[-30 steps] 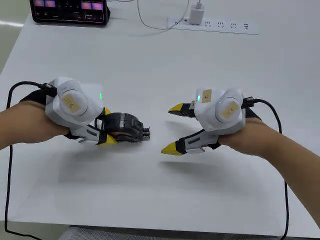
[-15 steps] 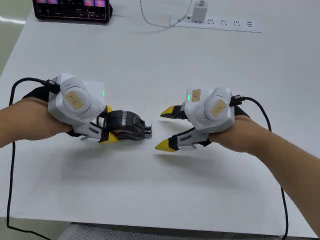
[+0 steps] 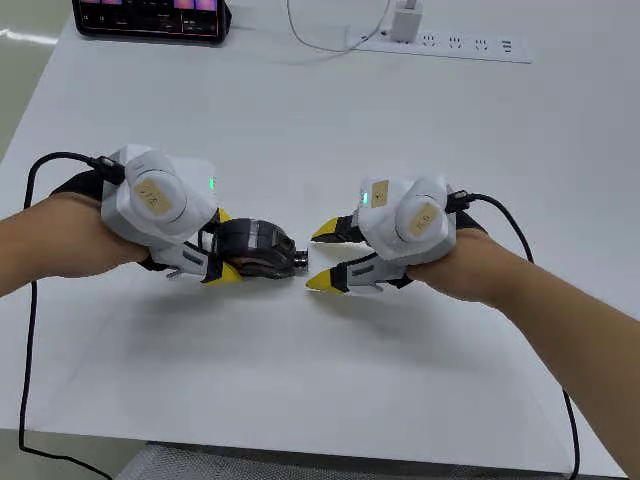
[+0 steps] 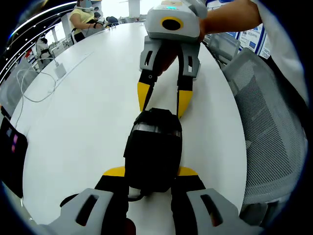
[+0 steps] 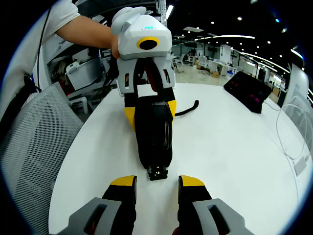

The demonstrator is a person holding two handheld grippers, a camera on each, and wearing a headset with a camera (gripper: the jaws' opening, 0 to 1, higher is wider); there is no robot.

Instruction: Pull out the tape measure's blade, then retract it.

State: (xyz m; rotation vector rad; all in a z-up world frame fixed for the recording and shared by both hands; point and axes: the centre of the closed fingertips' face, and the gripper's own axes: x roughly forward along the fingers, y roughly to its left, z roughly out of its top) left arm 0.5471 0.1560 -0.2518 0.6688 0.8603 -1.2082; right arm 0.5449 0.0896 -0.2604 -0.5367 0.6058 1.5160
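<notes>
Tape measure [image 3: 255,250]: a black case lying on the white table [image 3: 300,130], near the front edge, between the two grippers.
Blade tab [image 3: 298,262]: sits at the mouth of the case and points toward the right gripper; in the right gripper view it lies just ahead of the gap between that gripper's yellow tips.
Left gripper [image 3: 222,245]: jaws closed in on the rear of the case, one yellow tip pressed to each side, so it has the tape measure in its grip; the left gripper view shows the case wedged between the two tips.
Right gripper [image 3: 320,257]: jaws parted with nothing between them, tips level with each other and just beside the blade tab; I cannot tell whether they touch it.
Hands: one person's hand wraps each white gripper body, forearms coming in from both sides.
Cable [image 3: 30,300]: black, loops from the left gripper off the table's front edge.
Power strip [image 3: 440,43]: white, at the far edge, with a white charger [image 3: 405,20] plugged in.
Screen device [image 3: 150,18]: dark, at the far left corner.
</notes>
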